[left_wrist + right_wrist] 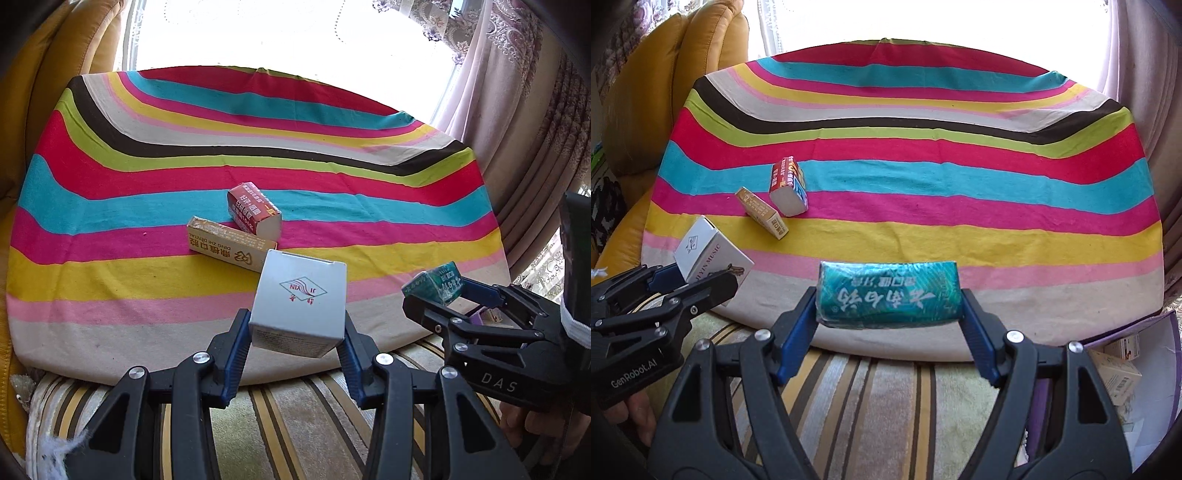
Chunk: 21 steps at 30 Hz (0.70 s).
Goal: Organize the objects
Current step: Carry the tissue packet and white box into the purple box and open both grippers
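Grey carton [299, 302] clamped in my left gripper [295, 339]; teal foil pack [888, 293] gripped by my right gripper [888, 325], both above the striped cloth's [110, 184] near edge. Red pack [255, 212] and tan box [231, 243] touch mid-cloth; yellow sofa [665, 74] left, curtains [517, 110] right

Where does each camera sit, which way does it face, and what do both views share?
Left wrist: sits on the left gripper, facing forward over the rainbow-striped cloth; its fingers clamp a silver-grey cardboard box; the right gripper and a hand show.
Right wrist: sits on the right gripper, facing the same cloth; it clamps a teal foil-wrapped pack; the left gripper shows.
Shared: both held items, a red-and-white carton, a gold slim box.
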Each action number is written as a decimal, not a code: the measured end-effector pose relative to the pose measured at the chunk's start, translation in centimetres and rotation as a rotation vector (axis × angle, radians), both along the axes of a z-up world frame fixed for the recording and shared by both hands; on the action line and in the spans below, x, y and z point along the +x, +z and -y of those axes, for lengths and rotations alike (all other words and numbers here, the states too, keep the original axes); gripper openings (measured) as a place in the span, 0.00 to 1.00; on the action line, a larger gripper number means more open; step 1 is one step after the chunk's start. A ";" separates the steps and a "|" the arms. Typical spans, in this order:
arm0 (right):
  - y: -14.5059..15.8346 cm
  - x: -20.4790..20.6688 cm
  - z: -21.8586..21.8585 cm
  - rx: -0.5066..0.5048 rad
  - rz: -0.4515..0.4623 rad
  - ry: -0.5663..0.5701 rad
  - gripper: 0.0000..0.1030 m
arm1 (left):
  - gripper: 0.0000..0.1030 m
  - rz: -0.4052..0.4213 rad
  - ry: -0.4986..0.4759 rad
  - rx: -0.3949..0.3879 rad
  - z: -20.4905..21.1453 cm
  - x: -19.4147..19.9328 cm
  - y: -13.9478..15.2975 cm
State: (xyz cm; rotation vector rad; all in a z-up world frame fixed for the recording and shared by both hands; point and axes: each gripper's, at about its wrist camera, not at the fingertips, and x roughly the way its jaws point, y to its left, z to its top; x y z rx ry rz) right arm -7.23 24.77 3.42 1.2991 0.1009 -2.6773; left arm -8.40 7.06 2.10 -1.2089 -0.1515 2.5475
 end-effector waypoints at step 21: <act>1.5 7.3 -9.6 -0.028 -0.023 -0.180 0.74 | 0.45 0.009 -0.191 0.004 -8.8 4.7 1.0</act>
